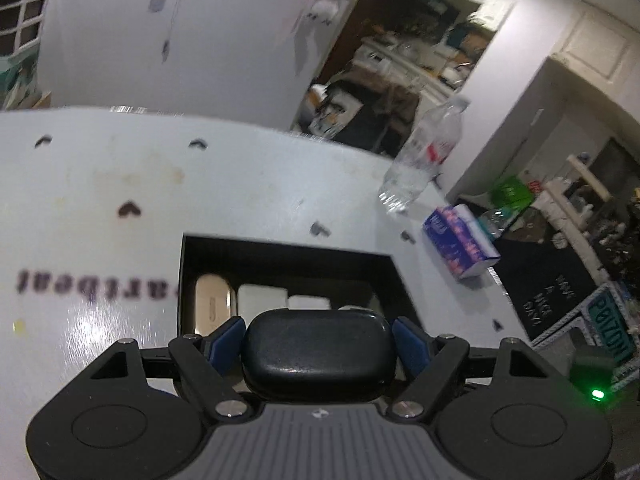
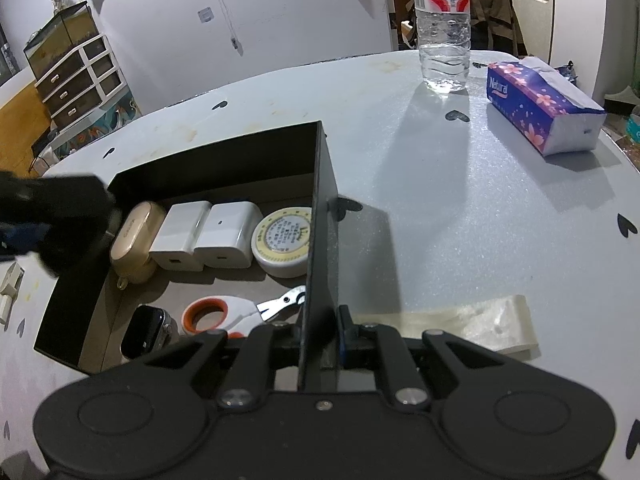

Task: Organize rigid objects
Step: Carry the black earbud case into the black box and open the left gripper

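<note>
My left gripper (image 1: pixel 319 336) is shut on a black rounded case (image 1: pixel 318 354) and holds it above the near edge of the open black box (image 1: pixel 280 246). My right gripper (image 2: pixel 320 330) is shut on the right wall of that box (image 2: pixel 320 216). Inside the box lie a gold earbud case (image 2: pixel 134 238), two white chargers (image 2: pixel 182 236) (image 2: pixel 228 234), a round tin (image 2: pixel 284 242), a smartwatch (image 2: pixel 144 332), orange-handled scissors (image 2: pixel 224 314) and nail clippers (image 2: pixel 280 304). The left gripper shows as a blurred dark shape (image 2: pixel 52 220) at the box's left side.
A water bottle (image 2: pixel 442 24) and a blue tissue pack (image 2: pixel 540 104) stand on the white table (image 2: pixel 460 200) at the far right. A clear plastic bag (image 2: pixel 460 326) lies beside my right gripper. A small white object (image 2: pixel 8 284) lies left of the box.
</note>
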Motion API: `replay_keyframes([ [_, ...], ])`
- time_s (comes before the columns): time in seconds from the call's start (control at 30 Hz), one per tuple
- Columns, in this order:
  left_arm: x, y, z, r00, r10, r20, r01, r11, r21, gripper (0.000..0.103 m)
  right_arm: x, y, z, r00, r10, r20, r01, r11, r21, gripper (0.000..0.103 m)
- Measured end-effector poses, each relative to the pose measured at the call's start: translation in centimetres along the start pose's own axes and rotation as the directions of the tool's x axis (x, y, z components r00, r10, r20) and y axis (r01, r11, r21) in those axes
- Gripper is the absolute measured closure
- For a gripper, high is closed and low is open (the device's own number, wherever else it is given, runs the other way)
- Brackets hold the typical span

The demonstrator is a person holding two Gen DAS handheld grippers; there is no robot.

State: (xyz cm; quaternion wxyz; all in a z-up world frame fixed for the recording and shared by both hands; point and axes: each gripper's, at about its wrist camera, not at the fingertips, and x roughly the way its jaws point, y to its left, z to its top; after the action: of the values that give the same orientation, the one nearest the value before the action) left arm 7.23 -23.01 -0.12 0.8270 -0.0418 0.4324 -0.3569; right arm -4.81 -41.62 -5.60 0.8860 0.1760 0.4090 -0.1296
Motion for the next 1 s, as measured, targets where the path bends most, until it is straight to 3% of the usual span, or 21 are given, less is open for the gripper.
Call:
replay_keyframes([
  [0.2,3.2,0.3,-0.1,0.996,0.061,-0.064,-0.064,0.997,-0.049,0.023,0.0,0.0,0.0,1.000,0.000,0.003,0.000,1.000,0.002,0.091],
  [0.47,4.7,-0.7,-0.5,0.993,0.108,-0.054,-0.108,0.994,0.012,0.023,0.0,-0.2,0.0,1.000,0.012,0.005,-0.012,1.000,0.008,0.090],
  [1.0,4.7,-0.6,-0.4,0.994,0.092,-0.064,-0.091,0.996,0.018,0.021,0.2,-0.2,0.1,1.000,0.013,0.004,-0.013,1.000,0.007,0.090],
])
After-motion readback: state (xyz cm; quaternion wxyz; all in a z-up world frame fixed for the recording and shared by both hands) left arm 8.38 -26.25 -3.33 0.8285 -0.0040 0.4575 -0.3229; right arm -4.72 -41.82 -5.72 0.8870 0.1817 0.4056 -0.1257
